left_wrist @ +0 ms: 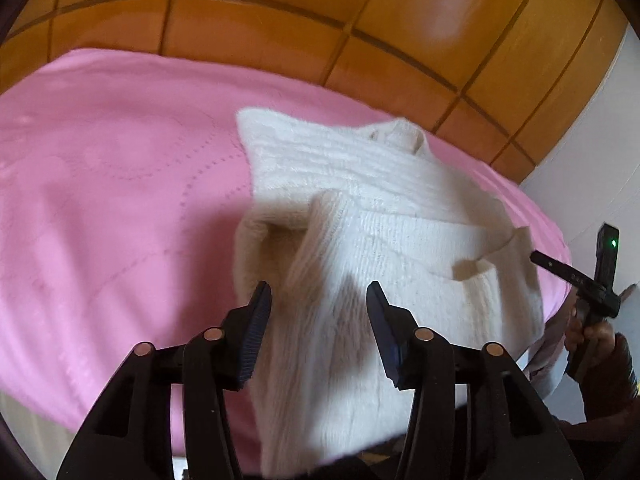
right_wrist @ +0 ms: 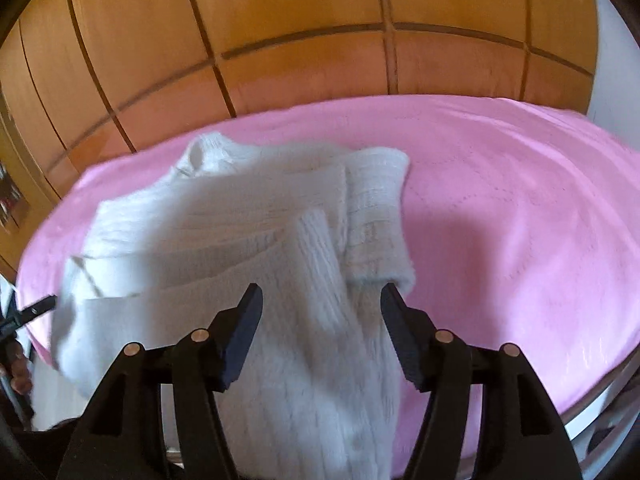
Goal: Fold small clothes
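**Both jaws parted over the white sweater**

Your left gripper sits low in the centre of the left wrist view, its jaws released with a clear gap between them; the white sweater fills that gap from behind, but the pads do not press on it. The sweater lies on the pink cover, spread from the middle of the frame toward the right, with its collar at the upper right and a sleeve folded down over the body toward the jaws; its lower part hangs past the near edge of the cover at the bottom of the frame. At the right edge of that view you can see your right gripper and the hand that holds it, just beside the sweater's edge.

In the right wrist view your right gripper is likewise released, jaws apart, with knit cloth showing between them and no pad pressing on it; the sweater runs from the centre to the left of the frame, collar at the upper left. Wooden panels fill the top of both views behind the cover.
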### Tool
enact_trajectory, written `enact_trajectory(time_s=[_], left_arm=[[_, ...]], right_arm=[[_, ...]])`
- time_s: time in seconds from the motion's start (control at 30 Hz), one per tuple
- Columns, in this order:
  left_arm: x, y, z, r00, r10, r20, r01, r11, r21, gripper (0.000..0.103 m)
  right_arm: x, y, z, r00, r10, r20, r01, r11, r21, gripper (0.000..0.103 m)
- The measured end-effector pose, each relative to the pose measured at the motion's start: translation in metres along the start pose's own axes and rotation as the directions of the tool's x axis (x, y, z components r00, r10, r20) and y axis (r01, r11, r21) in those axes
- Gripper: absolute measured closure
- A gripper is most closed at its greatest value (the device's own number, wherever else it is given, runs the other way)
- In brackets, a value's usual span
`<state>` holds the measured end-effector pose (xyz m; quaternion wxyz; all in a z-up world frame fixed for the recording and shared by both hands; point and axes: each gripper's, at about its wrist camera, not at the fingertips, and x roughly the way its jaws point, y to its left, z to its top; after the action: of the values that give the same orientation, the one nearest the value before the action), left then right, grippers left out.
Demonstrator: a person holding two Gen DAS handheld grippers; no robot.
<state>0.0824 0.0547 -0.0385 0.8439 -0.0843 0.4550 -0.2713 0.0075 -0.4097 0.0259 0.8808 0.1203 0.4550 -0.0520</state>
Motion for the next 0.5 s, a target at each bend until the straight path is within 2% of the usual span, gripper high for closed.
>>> enact_trajectory(time_s=[0.03, 0.07, 0.2, 0.3, 0.4, 0.5], left_arm=[[0.007, 0.000, 0.002, 1.000, 0.011, -0.015, -0.011, 1.000, 0.004, 0.082], [0.011, 0.001, 0.003, 1.000, 0.019, -0.022, -0.018, 1.000, 0.010, 0.096], [-0.004, 0.004, 0.002, 1.000, -0.009, 0.008, 0.009, 1.000, 0.020, 0.098], [-0.024, 0.010, 0.002, 0.998, -0.047, 0.045, 0.048, 0.999, -0.013, 0.098], [-0.046, 0.009, 0.013, 0.988, -0.109, 0.112, 0.114, 0.993, -0.036, 0.098], [-0.053, 0.006, 0.031, 0.975, -0.141, 0.170, 0.146, 0.989, -0.022, 0.098]], right_arm=[[0.006, 0.002, 0.000, 1.000, 0.003, -0.030, -0.004, 1.000, -0.014, 0.084], [0.005, 0.003, -0.003, 0.999, 0.008, -0.037, -0.009, 1.000, -0.024, 0.094], [-0.021, 0.004, -0.005, 0.999, 0.037, -0.004, -0.037, 0.999, -0.033, 0.096], [-0.048, 0.001, 0.005, 0.997, 0.062, 0.047, -0.062, 0.998, -0.009, 0.096], [-0.062, 0.001, 0.024, 0.992, 0.077, 0.102, -0.078, 0.997, 0.010, 0.097], [-0.061, 0.001, 0.050, 0.985, 0.082, 0.152, -0.087, 0.996, 0.028, 0.097]])
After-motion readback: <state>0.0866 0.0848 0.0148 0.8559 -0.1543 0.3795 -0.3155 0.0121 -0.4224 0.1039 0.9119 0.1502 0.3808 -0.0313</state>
